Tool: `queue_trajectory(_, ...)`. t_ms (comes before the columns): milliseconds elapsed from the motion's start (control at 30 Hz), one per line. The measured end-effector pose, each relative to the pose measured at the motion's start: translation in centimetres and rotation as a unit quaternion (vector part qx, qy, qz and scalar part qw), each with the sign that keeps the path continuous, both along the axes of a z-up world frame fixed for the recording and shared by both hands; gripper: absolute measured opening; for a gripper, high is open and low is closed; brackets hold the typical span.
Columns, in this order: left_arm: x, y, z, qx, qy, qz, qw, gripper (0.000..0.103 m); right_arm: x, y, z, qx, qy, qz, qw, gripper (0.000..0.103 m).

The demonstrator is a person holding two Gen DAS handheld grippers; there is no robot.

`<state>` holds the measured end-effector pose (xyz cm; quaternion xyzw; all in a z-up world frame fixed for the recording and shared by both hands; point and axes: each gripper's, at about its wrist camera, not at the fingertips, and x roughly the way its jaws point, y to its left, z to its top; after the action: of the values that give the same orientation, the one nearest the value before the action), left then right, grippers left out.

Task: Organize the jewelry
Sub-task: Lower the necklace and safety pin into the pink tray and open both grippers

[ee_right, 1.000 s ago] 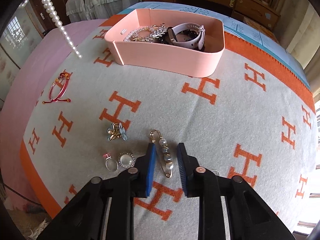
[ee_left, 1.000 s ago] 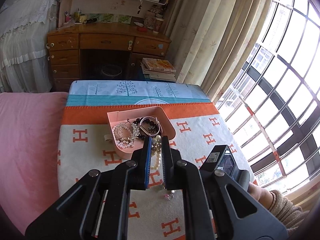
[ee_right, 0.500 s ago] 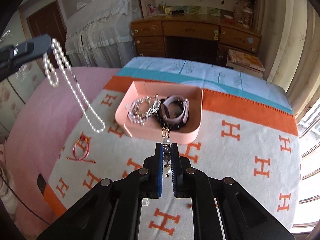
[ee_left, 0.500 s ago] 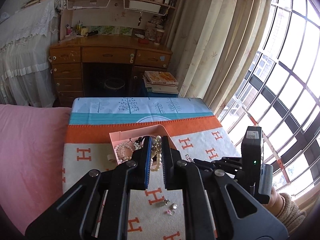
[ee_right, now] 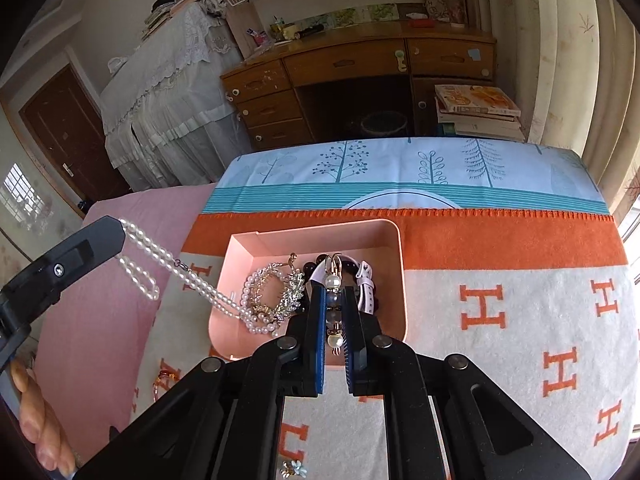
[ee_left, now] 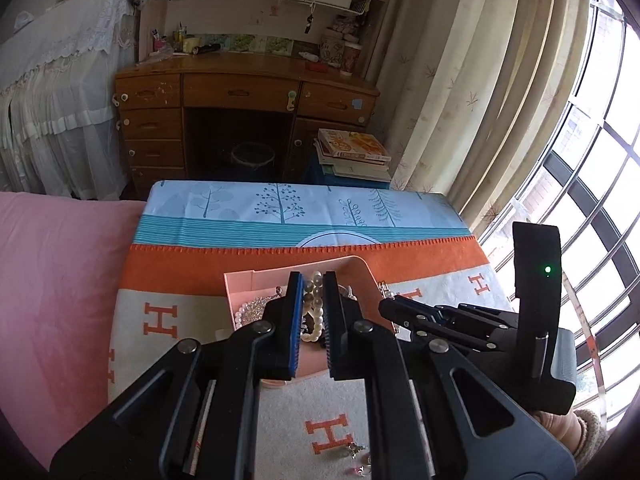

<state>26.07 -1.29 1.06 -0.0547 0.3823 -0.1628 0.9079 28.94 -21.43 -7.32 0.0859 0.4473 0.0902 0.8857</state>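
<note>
Both grippers have lifted off the blanket point(ee_right: 500, 360) since a second ago. Right gripper point(ee_right: 334, 344) has its fingers clamped on the pearl pin point(ee_right: 333, 312) over the pink tray point(ee_right: 394, 280); left gripper point(ee_left: 311, 320) pinches the pearl necklace point(ee_right: 180, 270), tail already in. Flower earring point(ee_right: 294, 469), red bracelet point(ee_right: 162, 380) still loose.

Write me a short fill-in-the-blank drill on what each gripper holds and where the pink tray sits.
1. The left gripper is shut on a strand of white ____ whose lower end trails into the pink rectangular plastic tray.
2. The right gripper is shut on a gold pearl-set ____ above the tray.
3. The tray rests on a cream blanket printed with orange letter ____.
4. Behind the bed stands a brown wooden ____ with drawers.

Missing words: pearls; pin; H; desk
</note>
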Motion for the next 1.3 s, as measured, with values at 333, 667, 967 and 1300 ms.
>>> queue_trajectory(333,1.2,-1.7,-3.4,-0.020,0.040,-0.039,0.9982,0.007,1.8,-1.4,-4.2,0.023,0.041,-0.004,0.999,0.008)
queue_trajectory(667,0.4,-2.4,-4.8,-0.016,0.055,-0.049,0.9971,0.007,1.9,-0.9,-4.0,0.023,0.038,0.006,0.999,0.008)
queue_trajectory(967,-0.9,-3.0,-3.3,-0.015,0.031,-0.060,0.9976,0.007,1.6,-0.2,-3.6,0.022,0.032,0.011,0.999,0.008)
queue_trajectory(1300,1.5,-2.4,-6.6,0.015,0.061,-0.018,0.9979,0.007,2.8,0.2,-5.4,0.012,0.059,0.008,0.998,0.008)
